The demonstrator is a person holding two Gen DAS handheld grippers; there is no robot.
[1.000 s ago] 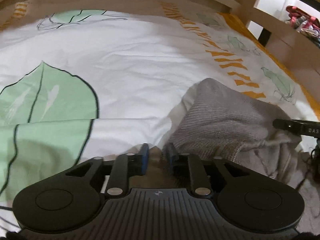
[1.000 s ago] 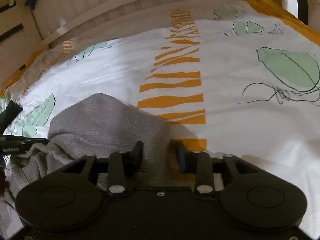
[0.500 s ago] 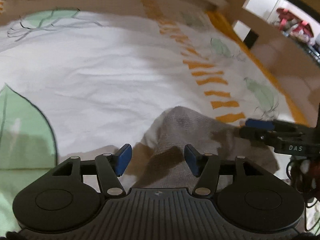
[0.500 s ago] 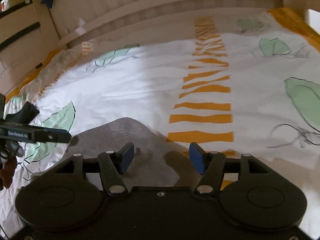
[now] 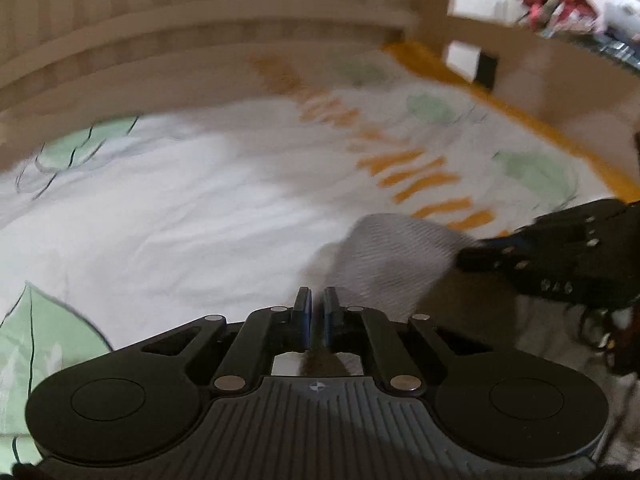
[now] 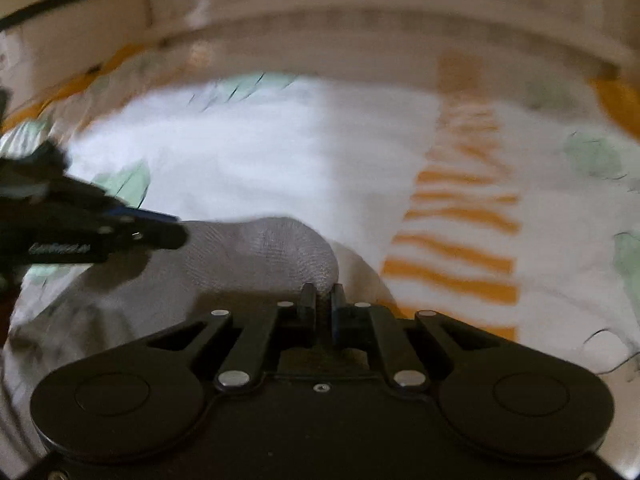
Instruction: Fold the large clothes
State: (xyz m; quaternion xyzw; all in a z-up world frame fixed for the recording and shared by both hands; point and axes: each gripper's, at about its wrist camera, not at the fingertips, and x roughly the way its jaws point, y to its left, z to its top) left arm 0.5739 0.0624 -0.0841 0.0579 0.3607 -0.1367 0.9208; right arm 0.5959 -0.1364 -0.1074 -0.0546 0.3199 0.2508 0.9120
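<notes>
Doorway clutter (image 5: pixel 560 0) shows beyond left claw (image 5: pixel 317 312) only.

A home bedroom: leaf-printed bedsheet (image 5: pixel 192 216) inside a wooden bed frame (image 5: pixel 208 36).

Your left gripper (image 5: pixel 316 314) is matt black plastic, its housing ribbed with fine grooves, its pivots capped in shiny metal rivets; the finger pads (image 5: pixel 306 316) look like blue rubbery plastic; your right gripper (image 6: pixel 323 312) has the same matt black body and bright rivets, but a smooth housing. The grey garment (image 6: pixel 264 248) you hold is soft knitted cloth with a fine ribbed weave, matt and slightly rough; the bedcover (image 5: pixel 180 216) beneath is smooth, lightly creased woven cotton-like cloth, printed in green and orange; the bed frame (image 5: pixel 200 32) behind looks like pale painted wood, smooth and faintly satin.
</notes>
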